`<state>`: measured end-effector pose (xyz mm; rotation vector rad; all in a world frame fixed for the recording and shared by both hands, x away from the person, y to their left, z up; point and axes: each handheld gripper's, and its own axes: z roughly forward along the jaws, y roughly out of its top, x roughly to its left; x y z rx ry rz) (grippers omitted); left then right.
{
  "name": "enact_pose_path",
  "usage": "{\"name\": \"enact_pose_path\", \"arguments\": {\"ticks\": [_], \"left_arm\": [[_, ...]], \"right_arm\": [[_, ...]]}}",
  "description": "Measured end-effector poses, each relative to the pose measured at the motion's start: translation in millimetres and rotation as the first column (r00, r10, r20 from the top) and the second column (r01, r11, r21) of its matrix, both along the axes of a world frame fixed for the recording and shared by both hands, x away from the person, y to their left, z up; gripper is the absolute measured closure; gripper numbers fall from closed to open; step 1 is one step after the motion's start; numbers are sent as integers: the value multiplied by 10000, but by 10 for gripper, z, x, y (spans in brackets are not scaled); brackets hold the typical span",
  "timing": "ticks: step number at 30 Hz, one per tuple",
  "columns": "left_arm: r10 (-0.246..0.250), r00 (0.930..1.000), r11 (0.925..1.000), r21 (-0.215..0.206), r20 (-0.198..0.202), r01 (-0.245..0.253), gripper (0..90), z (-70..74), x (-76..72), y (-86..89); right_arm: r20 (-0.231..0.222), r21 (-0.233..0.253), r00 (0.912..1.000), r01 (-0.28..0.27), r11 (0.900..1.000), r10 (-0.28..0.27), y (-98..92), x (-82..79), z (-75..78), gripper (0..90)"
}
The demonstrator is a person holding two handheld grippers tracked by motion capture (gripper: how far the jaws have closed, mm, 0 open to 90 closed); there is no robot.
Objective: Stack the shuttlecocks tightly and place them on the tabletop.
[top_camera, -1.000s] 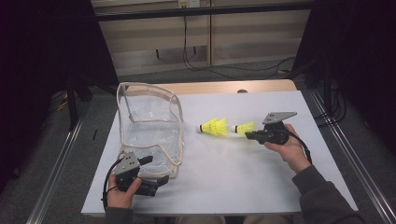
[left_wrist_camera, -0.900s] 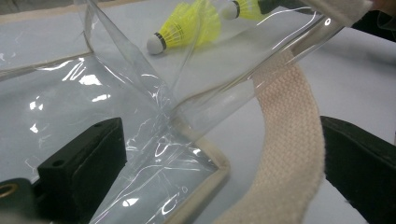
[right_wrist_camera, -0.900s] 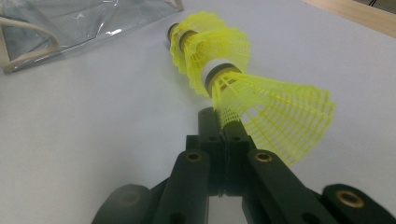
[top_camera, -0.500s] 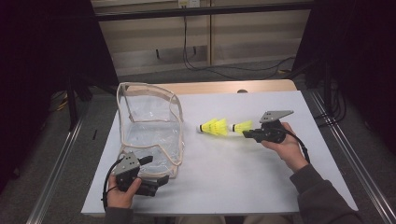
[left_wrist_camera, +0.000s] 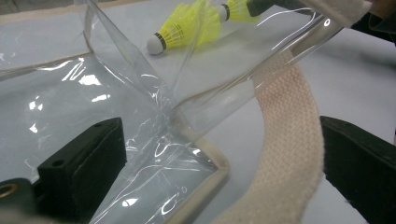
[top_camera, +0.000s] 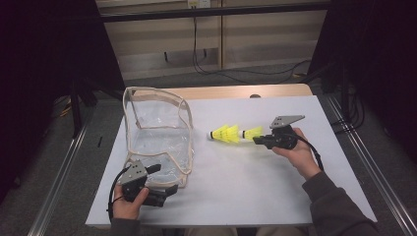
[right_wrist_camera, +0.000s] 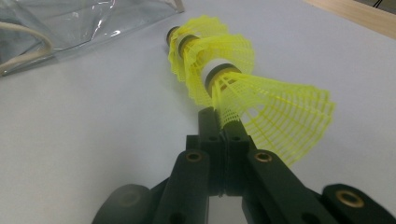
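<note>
At the near left corner of the table [top_camera: 314,196], the left gripper [top_camera: 164,193] lay low in the person's hand, its jaws spread wide around the strap [left_wrist_camera: 289,154] and the corner of the clear bag [top_camera: 157,137]. Mid-table, a shuttlecock [top_camera: 224,133] lay on its side, cork end toward the bag. Just right of it, in line, the second shuttlecock [top_camera: 252,132] was pinched at its skirt by the closed right gripper [top_camera: 259,140], hand resting flat, jaws aimed left.
</note>
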<state>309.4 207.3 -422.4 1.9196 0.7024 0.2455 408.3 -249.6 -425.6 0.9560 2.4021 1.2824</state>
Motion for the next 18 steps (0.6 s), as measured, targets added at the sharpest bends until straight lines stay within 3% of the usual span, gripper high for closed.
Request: {"name": "enact_pose_path", "arguments": {"ticks": [18], "left_arm": [[-4,10000,10000,81,2,4,28,2,-2,1]], "right_arm": [[11,-8,10000,-37,10000,37,57,67,-33,890]]}}
